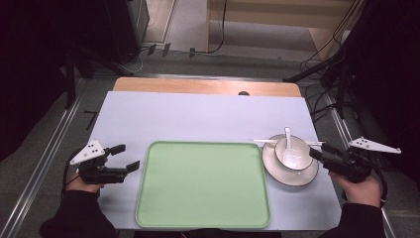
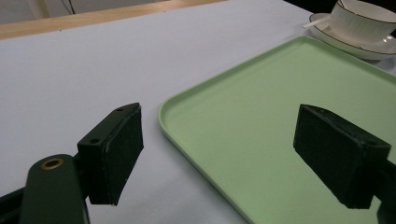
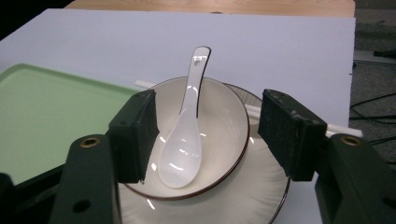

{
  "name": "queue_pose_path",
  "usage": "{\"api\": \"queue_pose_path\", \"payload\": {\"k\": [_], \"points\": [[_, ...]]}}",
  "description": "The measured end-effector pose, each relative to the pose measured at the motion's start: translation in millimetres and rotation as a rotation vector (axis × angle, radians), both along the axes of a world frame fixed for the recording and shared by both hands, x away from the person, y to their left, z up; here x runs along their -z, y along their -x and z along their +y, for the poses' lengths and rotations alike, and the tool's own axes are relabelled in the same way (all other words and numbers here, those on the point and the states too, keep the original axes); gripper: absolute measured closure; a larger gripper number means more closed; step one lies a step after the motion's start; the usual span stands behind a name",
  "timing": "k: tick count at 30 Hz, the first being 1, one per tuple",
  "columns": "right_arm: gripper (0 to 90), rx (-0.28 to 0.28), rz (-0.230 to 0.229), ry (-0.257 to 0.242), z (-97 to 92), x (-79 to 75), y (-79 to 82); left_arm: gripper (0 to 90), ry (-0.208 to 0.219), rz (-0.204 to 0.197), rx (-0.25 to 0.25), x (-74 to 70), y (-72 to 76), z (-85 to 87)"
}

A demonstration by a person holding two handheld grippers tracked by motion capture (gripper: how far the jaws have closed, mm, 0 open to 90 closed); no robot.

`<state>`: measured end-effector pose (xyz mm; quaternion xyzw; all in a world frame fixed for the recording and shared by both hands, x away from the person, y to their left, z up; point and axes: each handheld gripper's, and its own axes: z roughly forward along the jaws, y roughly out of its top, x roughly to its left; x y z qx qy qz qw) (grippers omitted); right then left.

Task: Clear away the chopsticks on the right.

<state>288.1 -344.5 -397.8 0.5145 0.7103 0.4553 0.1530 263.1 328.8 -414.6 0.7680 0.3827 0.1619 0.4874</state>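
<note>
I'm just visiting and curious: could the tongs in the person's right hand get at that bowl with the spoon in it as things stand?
Probably yes. The right tongs stand open right at the bowl, one pad on each side of its near rim, nothing between. The spoon lies inside, clear of the pads.

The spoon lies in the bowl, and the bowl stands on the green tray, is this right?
Not quite. The spoon does lie in the bowl, but the bowl stands on a white plate beside the green tray, as the high view shows.
</note>
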Motion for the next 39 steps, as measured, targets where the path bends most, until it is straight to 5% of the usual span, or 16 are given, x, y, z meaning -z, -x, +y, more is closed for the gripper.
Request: {"api": "queue_pose_path", "payload": {"k": [19, 26, 33, 39], "points": [[58.9, 0.133, 0.052, 0.027, -10.1, 19.1, -51.5, 16.1, -0.019, 0.003, -0.005, -1.2, 5.0, 2.2], [85.0, 0.155, 0.131, 0.067, -11.8, 33.8, -74.8, 16.1, -0.029, 0.006, -0.009, -2.2, 7.9, 4.7], [90.0, 0.156, 0.166, 0.097, -9.1, 43.2, -84.7, 16.1, -0.028, 0.000, -0.014, -3.2, 10.3, 5.9], [90.0, 0.100, 0.189, 0.111, -2.9, 50.1, -90.4, 16.1, -0.028, -0.001, -0.015, -3.3, 10.2, 6.0]]}}
